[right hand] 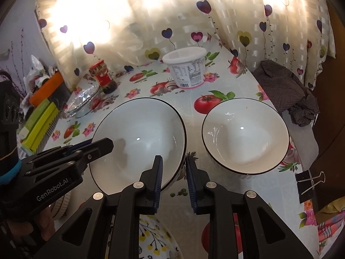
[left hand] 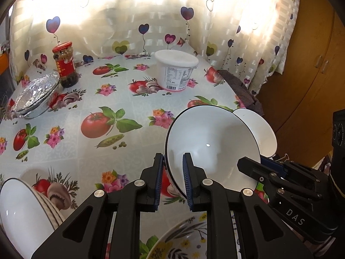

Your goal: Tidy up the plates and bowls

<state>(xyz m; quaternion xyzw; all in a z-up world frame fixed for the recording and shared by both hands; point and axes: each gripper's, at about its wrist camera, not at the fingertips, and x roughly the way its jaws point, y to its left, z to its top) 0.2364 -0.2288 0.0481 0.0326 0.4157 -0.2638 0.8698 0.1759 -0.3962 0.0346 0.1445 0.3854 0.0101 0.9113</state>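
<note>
White bowl (right hand: 140, 140) is clamped at its rim by both claws, left (left hand: 172, 179) and right (right hand: 173, 179), seemingly lifted above the flowered tablecloth (left hand: 90, 99) by the curtain (left hand: 129, 10).

Each claw is a black plastic linkage with silver pivot screws and blue ribbed pads (left hand: 186, 179). The left claw (left hand: 172, 181) carries white "GenRobot.AI" lettering; the right claw (right hand: 173, 179) is marked "DAS". The left handle has a blue band.
</note>
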